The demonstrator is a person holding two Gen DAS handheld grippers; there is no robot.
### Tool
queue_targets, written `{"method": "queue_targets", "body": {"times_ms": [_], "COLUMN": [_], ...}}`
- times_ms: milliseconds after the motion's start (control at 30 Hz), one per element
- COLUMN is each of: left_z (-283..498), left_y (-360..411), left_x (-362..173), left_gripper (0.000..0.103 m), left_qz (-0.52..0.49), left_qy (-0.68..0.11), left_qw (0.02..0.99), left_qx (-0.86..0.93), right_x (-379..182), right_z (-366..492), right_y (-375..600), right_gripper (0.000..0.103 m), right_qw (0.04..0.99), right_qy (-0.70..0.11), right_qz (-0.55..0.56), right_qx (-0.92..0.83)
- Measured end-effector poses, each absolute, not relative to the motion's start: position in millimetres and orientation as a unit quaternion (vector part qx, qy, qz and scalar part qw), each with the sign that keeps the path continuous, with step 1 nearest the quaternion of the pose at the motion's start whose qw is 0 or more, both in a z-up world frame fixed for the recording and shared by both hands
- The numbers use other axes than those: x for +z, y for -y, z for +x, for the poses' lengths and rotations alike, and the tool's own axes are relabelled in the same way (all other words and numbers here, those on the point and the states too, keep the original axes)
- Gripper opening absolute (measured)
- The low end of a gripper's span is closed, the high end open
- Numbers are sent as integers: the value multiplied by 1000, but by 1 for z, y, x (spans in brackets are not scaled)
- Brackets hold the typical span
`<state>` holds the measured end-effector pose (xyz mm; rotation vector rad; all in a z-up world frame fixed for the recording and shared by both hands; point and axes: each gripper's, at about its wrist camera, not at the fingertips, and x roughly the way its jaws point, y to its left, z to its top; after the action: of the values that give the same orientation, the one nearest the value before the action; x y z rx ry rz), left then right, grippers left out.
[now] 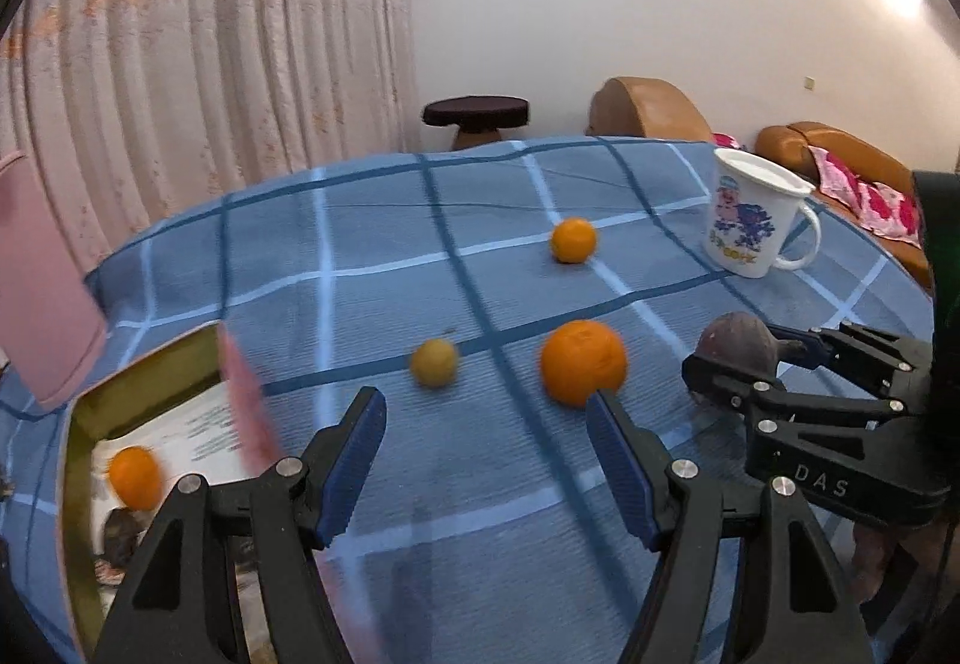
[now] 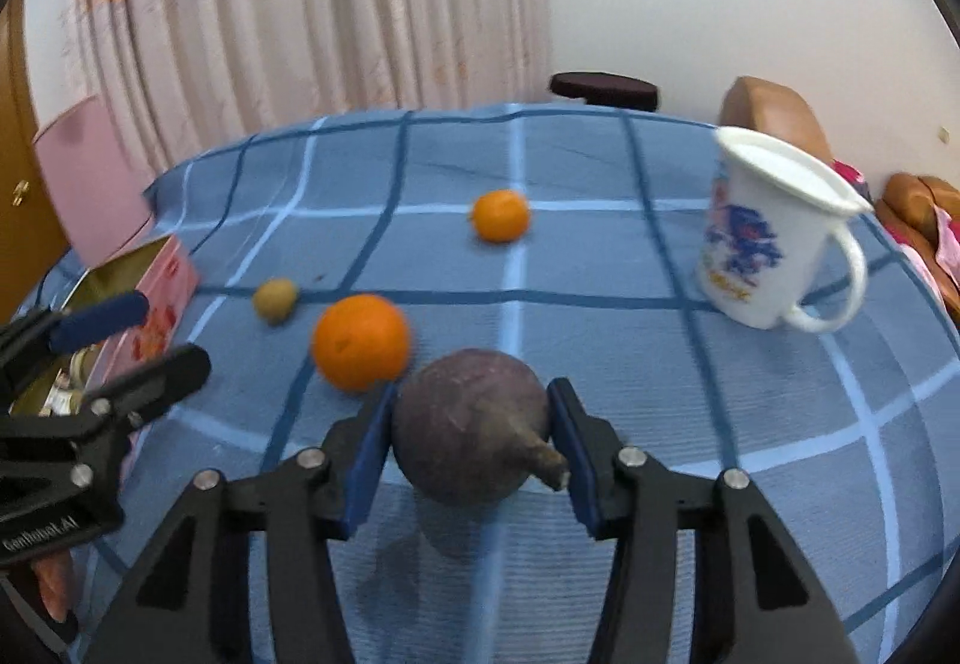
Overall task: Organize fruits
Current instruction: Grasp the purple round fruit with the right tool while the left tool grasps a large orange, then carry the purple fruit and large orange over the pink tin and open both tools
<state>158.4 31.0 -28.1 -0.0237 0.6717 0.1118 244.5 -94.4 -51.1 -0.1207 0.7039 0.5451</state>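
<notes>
Left wrist view: my left gripper has its jaws wide with nothing between them, hanging over the blue checked tablecloth. The big orange sits just past the right-side pad, and the small yellowish fruit is ahead, a bit left. A far orange lies well apart toward the white mug. One orange is already in the gold-lined box at left. The picture is smeared. Risk as I judge it: if I close from here, the right-side pad clips the big orange and rolls it away instead of catching it; I'd centre first.

Right wrist view: my right gripper has its jaws drawn in around the dark purple round fruit with a stem, which is on or just above the cloth, I can't tell. The left pad touches it; the right pad meets the stem end. Looks held, but I can't confirm a firm grip. Risks: the round skin and stub stem give poor purchase, so it could twist or pop out on lifting. The big orange is just beside the left finger and could get knocked. The left gripper stands between me and the box, so the two may collide.
</notes>
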Motion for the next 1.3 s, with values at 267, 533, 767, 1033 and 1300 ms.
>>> {"method": "queue_targets", "body": {"times_ms": [267, 533, 767, 1033, 1300], "left_z": [202, 229, 215, 176, 147], "left_y": [-16, -10, -19, -17, -23], "left_x": [-44, -57, -59, -45, -40], "left_gripper": [71, 50, 49, 49, 49], "left_qz": [-37, -38, -63, -47, -39], "left_qy": [-368, -393, -388, -350, -321], "left_qw": [929, 919, 919, 936, 946], "left_qx": [14, -5, -12, -3, 10], "right_x": [-45, -44, -39, -34, -33], "right_z": [252, 251, 241, 225, 214], "right_y": [124, 125, 121, 112, 95], "right_gripper": [54, 54, 54, 54, 54], "right_qw": [912, 911, 919, 921, 919], "right_qy": [-332, -329, -306, -285, -278], "right_qz": [-8, -5, -25, -30, -41], "right_qx": [242, 248, 248, 262, 276]}}
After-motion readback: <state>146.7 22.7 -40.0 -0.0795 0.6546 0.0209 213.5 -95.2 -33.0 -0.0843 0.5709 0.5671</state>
